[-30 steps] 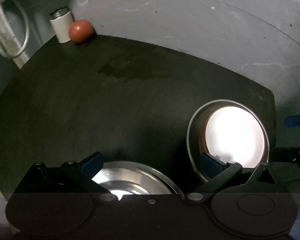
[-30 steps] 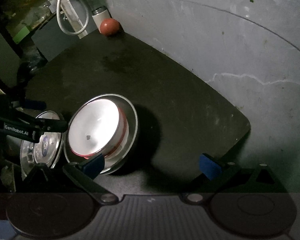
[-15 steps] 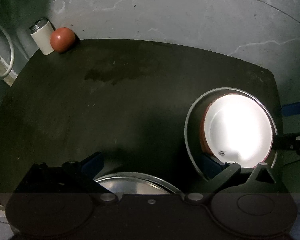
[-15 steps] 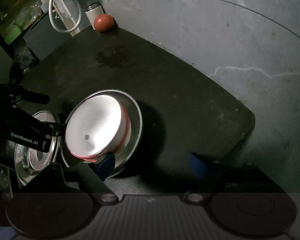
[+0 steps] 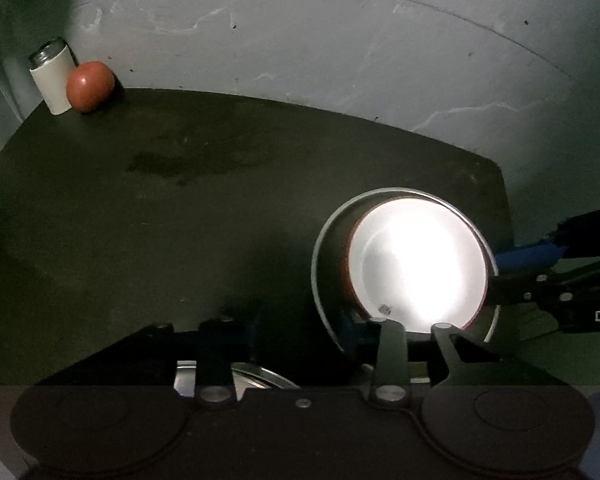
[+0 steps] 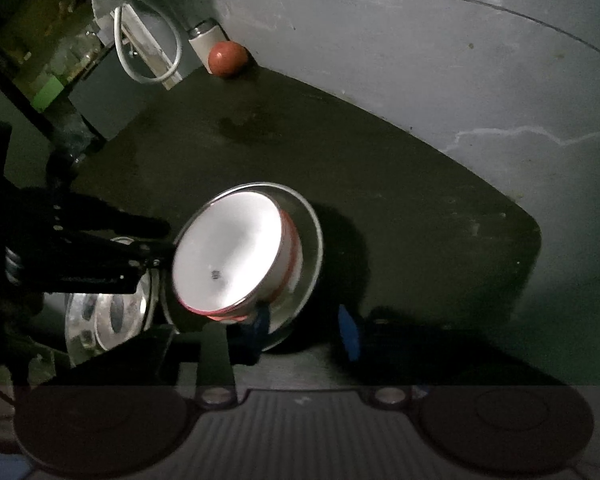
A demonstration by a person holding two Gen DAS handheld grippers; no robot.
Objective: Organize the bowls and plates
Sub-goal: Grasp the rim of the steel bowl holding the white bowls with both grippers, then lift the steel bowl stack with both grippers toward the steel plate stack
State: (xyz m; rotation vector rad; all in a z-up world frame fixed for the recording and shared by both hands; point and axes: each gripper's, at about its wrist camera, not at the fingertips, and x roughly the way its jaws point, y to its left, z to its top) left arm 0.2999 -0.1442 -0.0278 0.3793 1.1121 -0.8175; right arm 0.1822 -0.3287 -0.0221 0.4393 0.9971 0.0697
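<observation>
**Now: both grippers closing at the dishes**

Right gripper (image 6: pixel 304 330) is closing around the steel plate's (image 6: pixel 310 236) near rim; white bowl (image 6: pixel 228 252) sitting in it. Left gripper (image 5: pixel 300 332) is closing, its right finger inside that plate's rim; a second steel plate (image 6: pixel 108 316) lying underneath.

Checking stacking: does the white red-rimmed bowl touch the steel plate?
Touching. The right wrist view shows the white bowl sitting inside the steel plate, its base resting on the plate's surface.

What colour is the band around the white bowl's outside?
Red, on the white bowl; clearest in the right wrist view.
</observation>
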